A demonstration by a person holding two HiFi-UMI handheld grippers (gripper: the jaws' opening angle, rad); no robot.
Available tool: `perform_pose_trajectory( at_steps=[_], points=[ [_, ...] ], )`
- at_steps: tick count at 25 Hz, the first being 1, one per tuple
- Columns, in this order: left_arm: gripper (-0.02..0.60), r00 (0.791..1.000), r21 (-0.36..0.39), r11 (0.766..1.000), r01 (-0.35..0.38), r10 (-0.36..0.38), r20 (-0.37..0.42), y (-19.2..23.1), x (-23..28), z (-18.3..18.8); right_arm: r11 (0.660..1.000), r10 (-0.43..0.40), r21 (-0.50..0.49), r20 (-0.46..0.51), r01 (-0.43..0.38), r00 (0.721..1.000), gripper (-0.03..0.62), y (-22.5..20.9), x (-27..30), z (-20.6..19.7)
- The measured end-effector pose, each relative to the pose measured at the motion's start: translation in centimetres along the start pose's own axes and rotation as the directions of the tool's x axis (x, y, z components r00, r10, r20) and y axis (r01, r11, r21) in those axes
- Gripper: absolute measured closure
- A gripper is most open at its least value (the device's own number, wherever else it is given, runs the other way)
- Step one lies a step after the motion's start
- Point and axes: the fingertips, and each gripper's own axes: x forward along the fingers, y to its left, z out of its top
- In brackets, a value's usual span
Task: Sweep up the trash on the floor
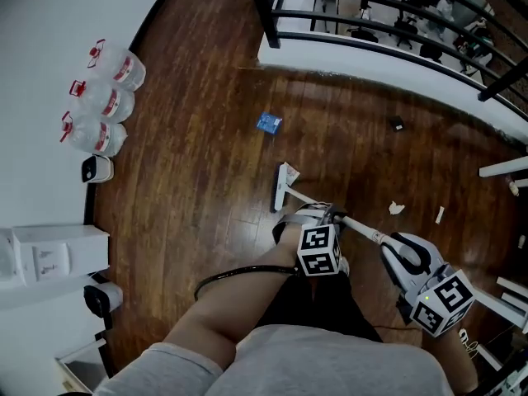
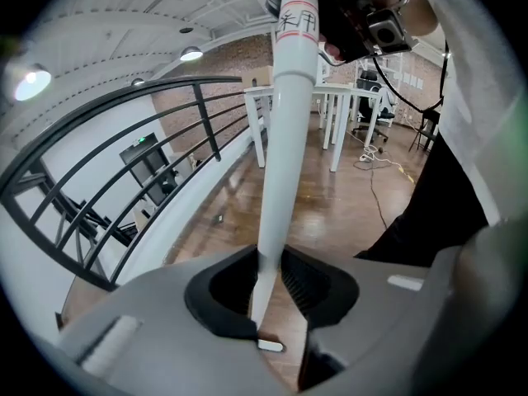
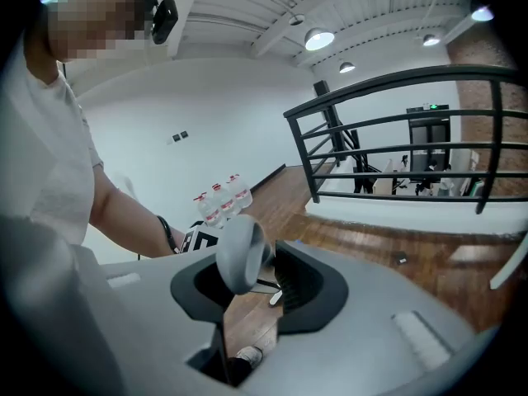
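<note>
Both grippers hold a broom over the dark wood floor. Its white pole (image 1: pixel 356 227) slants down to the broom head (image 1: pixel 285 185), which rests on the floor. My left gripper (image 1: pixel 323 216) is shut on the pole (image 2: pixel 279 147), mid-length. My right gripper (image 1: pixel 410 260) is shut on the grey grip end (image 3: pixel 237 254) of the same broom. Trash lies around: a blue wrapper (image 1: pixel 268 123) beyond the head, a small black bit (image 1: pixel 397 124), a crumpled white scrap (image 1: pixel 397 209) and a white sliver (image 1: pixel 440 214) to the right.
Three water bottles (image 1: pixel 106 99) and a small white device (image 1: pixel 97 169) stand along the left wall. A black railing (image 1: pixel 388 23) on a white kerb bounds the far side. White table legs (image 1: pixel 505 168) are at the right. A black cable (image 1: pixel 227 277) loops near my legs.
</note>
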Motion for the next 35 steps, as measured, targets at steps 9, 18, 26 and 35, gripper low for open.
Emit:
perform_pose_trajectory(
  at_steps=[9,18,26,35],
  points=[
    [0.497,0.985,0.116,0.986,0.119,-0.132,0.111,-6.8,6.1,14.5,0.979,-0.181,0.102,0.033,0.177,0.983,0.485,-6.8,-13.9,-2.7],
    [0.497,0.958,0.214,0.959,0.187,-0.226,0.176,-10.8,9.8,24.5,0.940,-0.321,0.144,0.074,0.308,0.944,0.485,-11.0,-23.0,-3.8],
    [0.497,0.960,0.239,0.952,0.192,-0.232,0.154,-11.5,9.7,26.3,0.954,-0.286,0.129,0.105,0.272,0.953,0.479,-11.4,-25.0,-3.4],
    [0.497,0.987,0.187,0.978,0.098,-0.119,0.107,-7.2,7.6,23.6,0.990,-0.141,0.010,0.123,0.141,0.982,0.474,-10.1,-21.1,-0.4]
  ],
)
